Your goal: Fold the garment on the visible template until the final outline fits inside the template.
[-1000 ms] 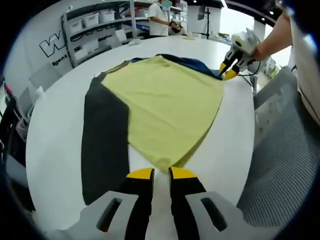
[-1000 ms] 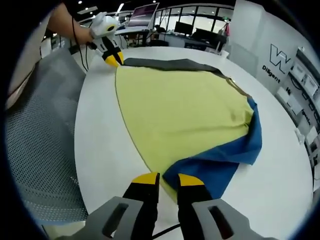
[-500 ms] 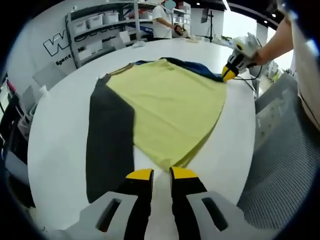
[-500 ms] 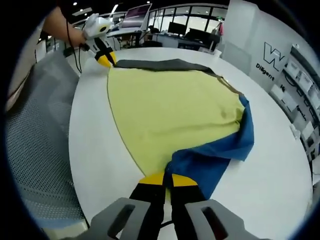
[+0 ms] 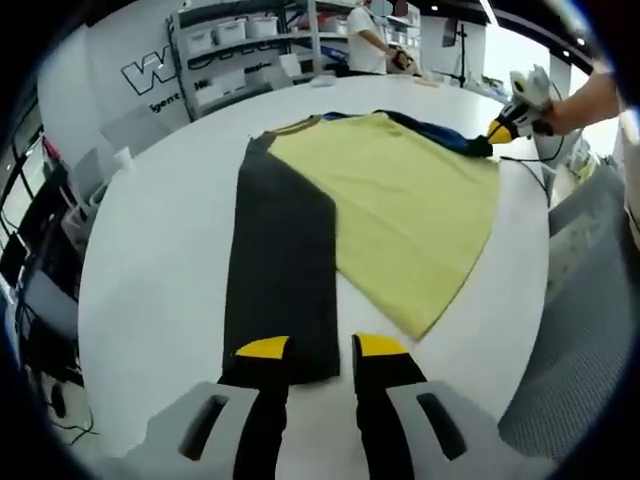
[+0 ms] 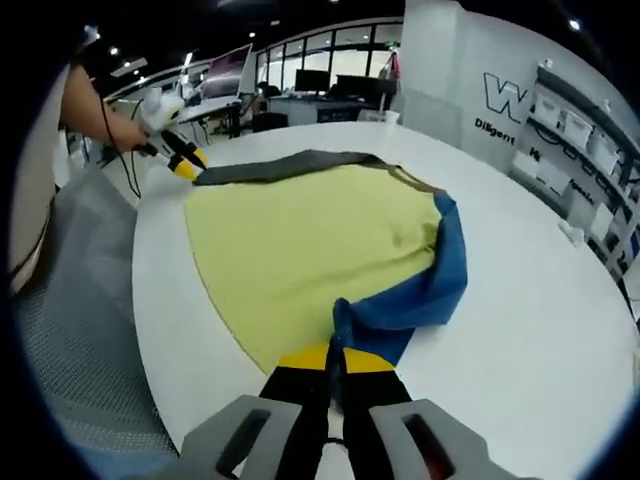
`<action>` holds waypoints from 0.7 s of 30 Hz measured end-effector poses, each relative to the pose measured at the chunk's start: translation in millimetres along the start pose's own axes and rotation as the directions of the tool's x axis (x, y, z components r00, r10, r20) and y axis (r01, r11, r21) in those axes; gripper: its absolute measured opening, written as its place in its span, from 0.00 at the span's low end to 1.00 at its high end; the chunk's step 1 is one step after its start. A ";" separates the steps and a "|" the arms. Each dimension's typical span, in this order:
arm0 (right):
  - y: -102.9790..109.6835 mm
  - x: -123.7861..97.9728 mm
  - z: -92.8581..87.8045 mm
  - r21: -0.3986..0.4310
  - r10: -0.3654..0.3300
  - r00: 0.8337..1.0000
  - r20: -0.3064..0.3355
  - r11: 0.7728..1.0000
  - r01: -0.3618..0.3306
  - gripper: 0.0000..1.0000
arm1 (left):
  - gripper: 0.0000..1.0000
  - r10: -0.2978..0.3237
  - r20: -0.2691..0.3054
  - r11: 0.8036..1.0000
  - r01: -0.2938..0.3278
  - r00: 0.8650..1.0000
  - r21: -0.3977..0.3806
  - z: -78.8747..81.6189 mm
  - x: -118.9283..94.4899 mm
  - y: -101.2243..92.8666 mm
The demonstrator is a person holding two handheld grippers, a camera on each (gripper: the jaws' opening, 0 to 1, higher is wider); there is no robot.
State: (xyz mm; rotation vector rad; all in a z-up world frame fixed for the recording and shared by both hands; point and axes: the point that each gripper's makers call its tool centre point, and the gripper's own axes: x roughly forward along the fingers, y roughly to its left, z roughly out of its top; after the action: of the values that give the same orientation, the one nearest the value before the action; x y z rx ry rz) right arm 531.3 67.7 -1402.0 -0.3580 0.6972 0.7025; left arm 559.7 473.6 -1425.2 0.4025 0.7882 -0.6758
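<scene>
Since a second ago the right claw (image 6: pixel 334 358) has gone from gaping just short of the blue sleeve (image 6: pixel 420 295) to pinched tight on its near edge, and the sleeve now stands up in a small fold right at the yellow tips. Over the same second the left claw (image 5: pixel 322 347) has shifted sideways from the yellow hem to the end of the dark panel (image 5: pixel 280 270).

In the left gripper view, the left claw's jaws stand moderately apart with nothing between them, the left tip over the near end of the dark panel and the right tip over bare white table (image 5: pixel 160 250). Beyond them the garment (image 5: pixel 400 205) lies flat, its yellow body running away to the right of the dark panel. At the far corner the right claw appears (image 5: pixel 497 130), held by a hand (image 5: pixel 590 100), its tips at the blue cloth. Shelving (image 5: pixel 250 45) and a standing person (image 5: pixel 375 40) lie past the table.

In the right gripper view, beyond the gripped sleeve, the yellow body spreads across the round table, the blue sleeve draped along its right side. The dark panel forms the far edge, where the left claw (image 6: pixel 186 165) sits in a hand (image 6: pixel 115 130). A grey mesh chair (image 6: pixel 80 300) stands to the left of the table.
</scene>
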 end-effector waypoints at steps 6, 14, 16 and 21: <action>-19.9 -5.6 1.8 0.035 -0.033 0.999 0.011 0.999 0.032 0.00 | 0.26 0.004 -0.024 1.000 -0.004 1.000 -0.001 -3.6 5.9 4.2; -56.6 -15.3 -1.9 0.077 -0.095 0.995 0.007 0.993 0.094 0.00 | 0.27 -0.006 -0.041 1.000 0.005 0.999 -0.011 -7.1 9.3 3.1; -68.5 -18.7 -3.9 0.095 -0.114 0.993 0.005 0.989 0.113 0.00 | 0.27 -0.009 -0.047 1.000 0.008 0.999 -0.014 -8.4 10.2 3.1; -104.1 -30.0 -7.2 0.168 -0.173 0.985 0.012 0.971 0.169 0.00 | 0.27 -0.014 -0.059 1.000 0.013 0.998 -0.022 -10.6 11.8 2.9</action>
State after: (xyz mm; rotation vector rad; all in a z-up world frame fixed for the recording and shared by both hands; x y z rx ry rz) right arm 583.5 -24.6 -1379.0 -0.2508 0.6859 0.4808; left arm 562.3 476.9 -1440.8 0.3991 0.8542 -0.6698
